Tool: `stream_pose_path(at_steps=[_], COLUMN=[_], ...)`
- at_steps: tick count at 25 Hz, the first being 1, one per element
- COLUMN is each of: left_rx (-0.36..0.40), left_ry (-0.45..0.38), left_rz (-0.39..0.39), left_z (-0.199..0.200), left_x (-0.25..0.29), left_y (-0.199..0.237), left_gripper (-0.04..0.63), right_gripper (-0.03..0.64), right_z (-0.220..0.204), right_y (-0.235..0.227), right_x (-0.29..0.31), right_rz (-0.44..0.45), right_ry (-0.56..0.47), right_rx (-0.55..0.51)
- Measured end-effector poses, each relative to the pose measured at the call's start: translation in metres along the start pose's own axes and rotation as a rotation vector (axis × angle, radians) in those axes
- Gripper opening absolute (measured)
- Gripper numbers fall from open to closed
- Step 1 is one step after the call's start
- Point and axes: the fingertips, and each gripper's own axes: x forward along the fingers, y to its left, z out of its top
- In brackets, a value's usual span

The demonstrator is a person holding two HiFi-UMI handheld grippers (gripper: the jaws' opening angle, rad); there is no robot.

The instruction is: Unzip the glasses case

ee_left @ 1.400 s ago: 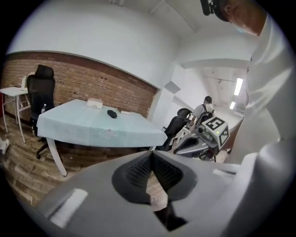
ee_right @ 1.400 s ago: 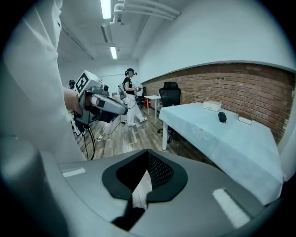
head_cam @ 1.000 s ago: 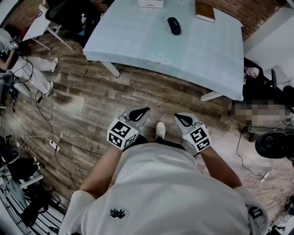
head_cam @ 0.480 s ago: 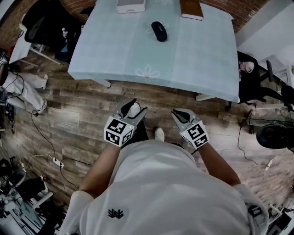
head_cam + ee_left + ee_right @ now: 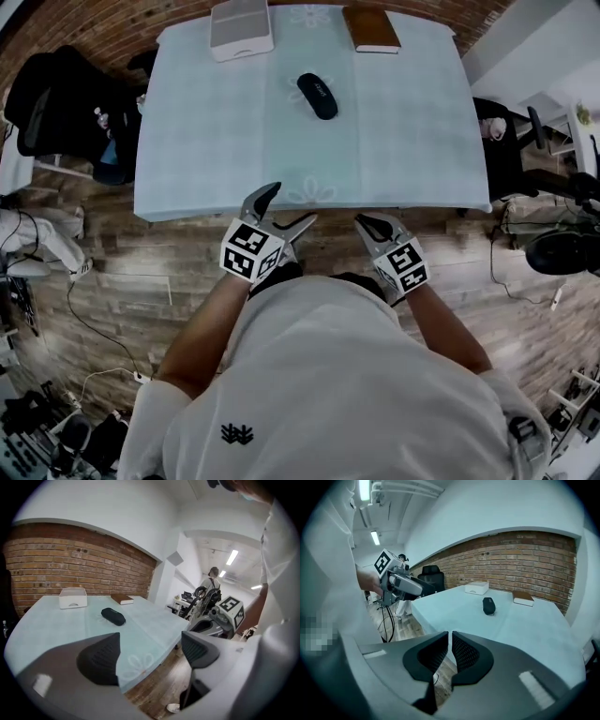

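The black oval glasses case lies zipped on the far half of the light-blue table; it also shows as the case in the left gripper view and as the case in the right gripper view. My left gripper hovers at the table's near edge, well short of the case. Its jaws have just been opening and stand wide, with nothing between them. My right gripper hangs beside it at the same edge, its jaws together and empty.
A white box and a brown book sit at the table's far edge against a brick wall. A black office chair stands to the left and more chairs to the right. Cables trail over the wooden floor.
I have walked up to the table, so both grippers now reach its near edge. The left jaws went from shut to wide open. The right jaws stayed together.
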Motion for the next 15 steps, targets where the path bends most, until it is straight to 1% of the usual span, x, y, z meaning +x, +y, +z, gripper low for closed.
stream_pose_path(at_steps=[3, 6, 10, 12, 15], left_rx=[0.025, 0.022, 0.024, 0.032, 0.045], left_ry=[0.015, 0.014, 0.008, 0.020, 0.042], left_rz=[-0.041, -0.050, -0.057, -0.058, -0.037], left_z=[0.010, 0.020, 0.037, 0.046, 0.058], left_x=[0.015, 0.031, 0.064, 0.082, 0.109], left_y=[0.031, 0.061, 0.076, 0.085, 0.099], left_gripper=[0.446, 0.445, 0.438, 0.417, 0.373], right_gripper=[0.009, 0.010, 0.011, 0.010, 0.011], right_z=[0.013, 0.023, 0.027, 0.027, 0.028], right_y=[-0.015, -0.031, -0.060, -0.078, -0.110], right_x=[0.023, 0.044, 0.061, 0.073, 0.092], right_rz=[-0.049, -0.079, -0.073, -0.065, -0.037], right_ry=[0.001, 0.005, 0.026, 0.035, 0.048], right_rx=[0.018, 0.021, 0.018, 0.009, -0.013])
